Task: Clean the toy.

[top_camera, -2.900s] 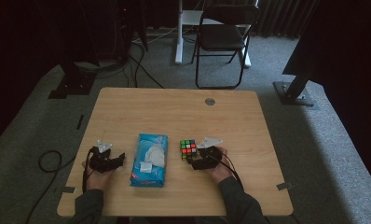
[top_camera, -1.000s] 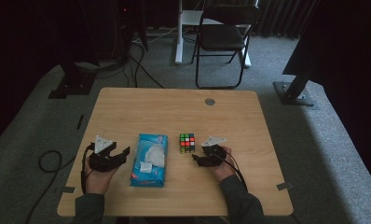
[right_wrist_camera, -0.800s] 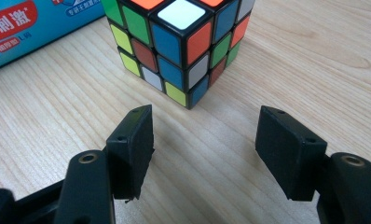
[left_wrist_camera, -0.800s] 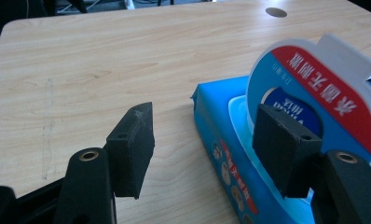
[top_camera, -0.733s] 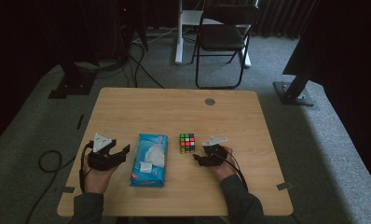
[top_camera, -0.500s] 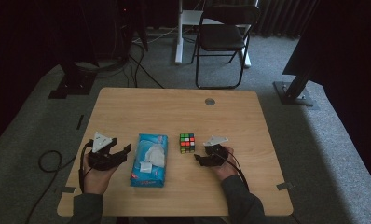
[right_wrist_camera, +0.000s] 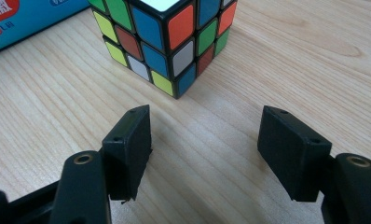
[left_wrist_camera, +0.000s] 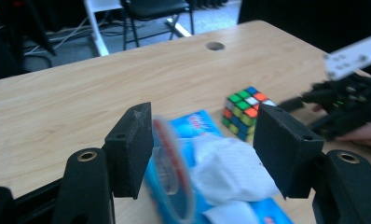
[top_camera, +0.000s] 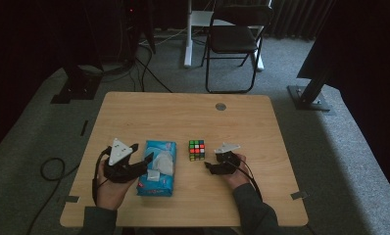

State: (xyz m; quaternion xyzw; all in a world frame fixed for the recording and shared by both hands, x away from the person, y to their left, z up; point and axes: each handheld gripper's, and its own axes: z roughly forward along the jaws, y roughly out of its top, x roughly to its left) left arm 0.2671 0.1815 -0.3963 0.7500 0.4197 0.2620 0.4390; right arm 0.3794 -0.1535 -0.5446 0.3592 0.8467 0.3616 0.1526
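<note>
A blue tissue pack (top_camera: pixel 156 183) lies on the wooden table (top_camera: pixel 183 117) at the front left, a white tissue (top_camera: pixel 162 159) sticking out of its top. My left gripper (top_camera: pixel 145 161) hovers open over the pack's left side; in the left gripper view (left_wrist_camera: pixel 204 135) the tissue (left_wrist_camera: pixel 230 170) sits below and between the jaws, untouched. A colour cube (top_camera: pixel 197 150) stands right of the pack. My right gripper (top_camera: pixel 208 168) rests just before the cube, its jaws having just been opening, with nothing between them. In the right gripper view (right_wrist_camera: pixel 204 140) the cube (right_wrist_camera: pixel 169 37) stands a little beyond the tips.
A round grommet hole (top_camera: pixel 221 106) sits near the table's far edge. A black folding chair (top_camera: pixel 234 39) stands behind the table. A cable loop (top_camera: pixel 51 169) lies on the carpet at the left. The table's far half is bare wood.
My left gripper has risen and moved right, from beside the pack to over its opening. My right gripper has drawn back slightly from the cube and has since stayed put.
</note>
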